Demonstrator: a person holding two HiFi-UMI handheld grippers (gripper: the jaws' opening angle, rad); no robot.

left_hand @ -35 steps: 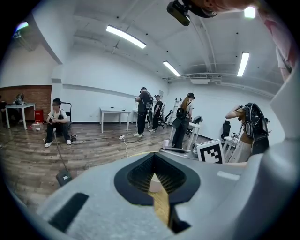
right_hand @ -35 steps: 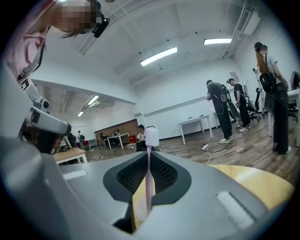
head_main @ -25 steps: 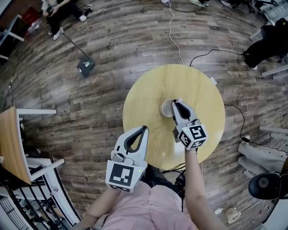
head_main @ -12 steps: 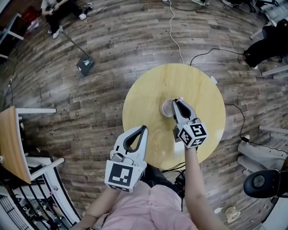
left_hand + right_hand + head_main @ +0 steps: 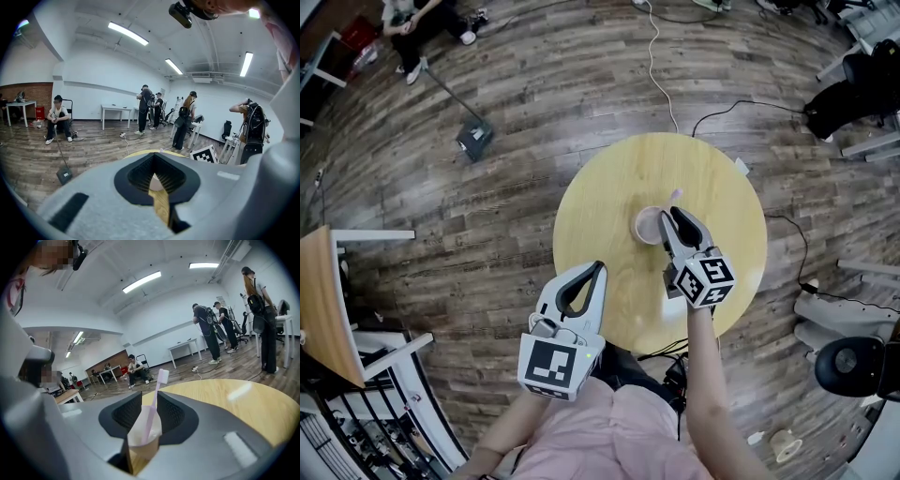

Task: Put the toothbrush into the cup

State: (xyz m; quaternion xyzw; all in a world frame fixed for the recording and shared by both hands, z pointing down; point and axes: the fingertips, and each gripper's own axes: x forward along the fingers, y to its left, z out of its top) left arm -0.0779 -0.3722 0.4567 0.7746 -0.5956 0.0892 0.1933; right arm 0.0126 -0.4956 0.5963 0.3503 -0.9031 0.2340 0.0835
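Pink toothbrush is standing in cup, leaning between right gripper jaws, which are gaping narrowly, not pinching. Left gripper is idling, jaws pressed together. Risk: a skewed withdrawal snagging handle, tipping cup.

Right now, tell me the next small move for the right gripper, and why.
Probably draw the right gripper straight back. The pale pink plastic toothbrush already stands head-up in the small beige cup on the round wooden table, and the jaws stand apart with its handle showing between them.
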